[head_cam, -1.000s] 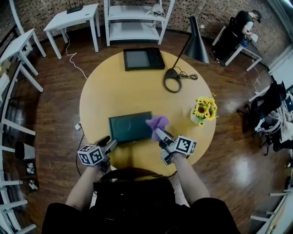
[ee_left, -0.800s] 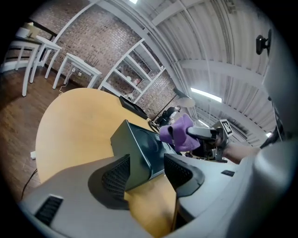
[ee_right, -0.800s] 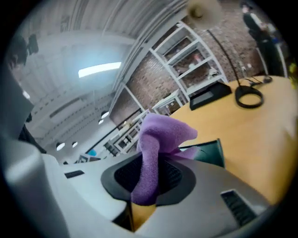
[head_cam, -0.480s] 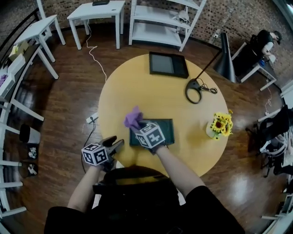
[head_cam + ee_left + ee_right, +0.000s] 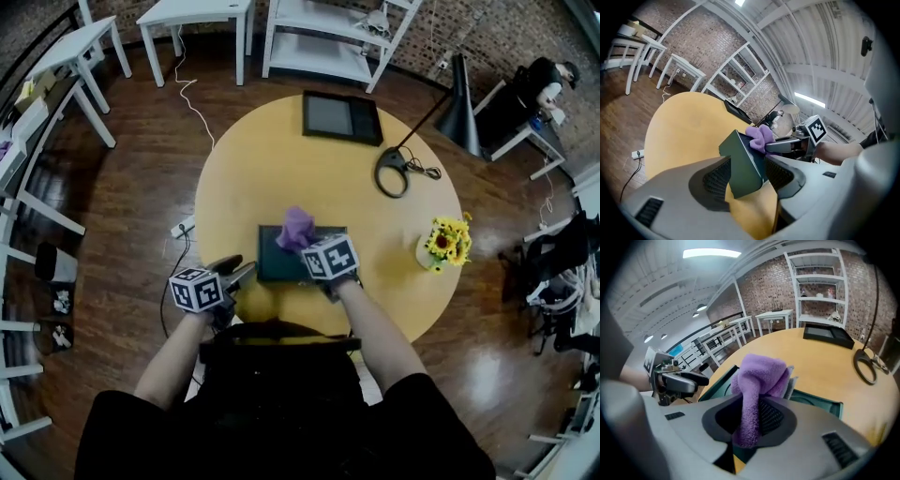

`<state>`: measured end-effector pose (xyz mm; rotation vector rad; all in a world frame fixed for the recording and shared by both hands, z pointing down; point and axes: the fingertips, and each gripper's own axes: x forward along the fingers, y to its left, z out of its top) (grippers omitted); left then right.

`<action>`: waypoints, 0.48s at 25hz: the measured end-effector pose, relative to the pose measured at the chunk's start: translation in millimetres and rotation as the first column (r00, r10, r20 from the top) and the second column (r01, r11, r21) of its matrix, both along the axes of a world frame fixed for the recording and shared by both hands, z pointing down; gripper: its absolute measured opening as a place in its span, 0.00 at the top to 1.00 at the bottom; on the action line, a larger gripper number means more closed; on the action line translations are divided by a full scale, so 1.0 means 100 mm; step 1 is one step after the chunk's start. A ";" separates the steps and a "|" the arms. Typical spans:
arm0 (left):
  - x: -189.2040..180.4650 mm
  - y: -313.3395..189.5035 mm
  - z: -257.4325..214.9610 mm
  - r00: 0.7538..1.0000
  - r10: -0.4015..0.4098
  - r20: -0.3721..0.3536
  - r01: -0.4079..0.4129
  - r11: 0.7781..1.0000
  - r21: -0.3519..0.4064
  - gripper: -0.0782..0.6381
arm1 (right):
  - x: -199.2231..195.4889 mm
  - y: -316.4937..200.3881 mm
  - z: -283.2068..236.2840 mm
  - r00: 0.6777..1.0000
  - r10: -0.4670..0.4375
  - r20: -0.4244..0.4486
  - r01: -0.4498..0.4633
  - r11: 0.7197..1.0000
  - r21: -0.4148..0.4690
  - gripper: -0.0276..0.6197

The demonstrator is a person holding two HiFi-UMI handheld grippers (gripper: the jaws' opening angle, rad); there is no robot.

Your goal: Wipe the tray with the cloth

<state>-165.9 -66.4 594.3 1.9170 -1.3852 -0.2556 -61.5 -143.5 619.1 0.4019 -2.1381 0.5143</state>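
Yellow table [image 5: 253, 178], cloth [image 5: 298, 228] over tray [image 5: 277, 264]

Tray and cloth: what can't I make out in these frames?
1. Whether the cloth touches the tray floor: in the head view the right tool and its cube cover the spot; in the right gripper view the bunched cloth blocks it.
2. Any dirt on the tray: too small in the head view; the left gripper view shows mainly an outer corner, between the jaws of the left tool.

Tray [image 5: 274, 265] right part hidden behind right gripper [image 5: 309, 246]; shelf [image 5: 319, 58] items too small.
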 end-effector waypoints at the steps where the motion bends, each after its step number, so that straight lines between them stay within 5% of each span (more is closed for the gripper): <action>1: 0.03 -0.03 -0.01 1.000 0.009 0.001 -0.009 1.000 0.001 0.58 | 0.10 -0.03 0.00 1.000 0.015 -0.011 -0.015 1.000 0.003 0.84; 5: 0.09 -0.12 -0.03 0.999 0.038 0.006 -0.038 0.999 0.002 0.58 | 0.55 -0.14 0.02 0.992 0.030 -0.124 -0.018 0.995 0.100 0.84; 9: 0.18 -0.15 0.07 0.999 0.039 0.000 -0.039 0.999 -0.019 0.58 | 0.73 -0.15 -0.12 0.959 -0.008 -0.284 0.094 0.952 0.291 0.84; 12: 0.24 -0.19 0.10 0.999 0.033 -0.001 -0.033 0.999 -0.018 0.58 | 0.78 -0.14 -0.11 0.956 0.008 -0.292 0.086 0.947 0.308 0.84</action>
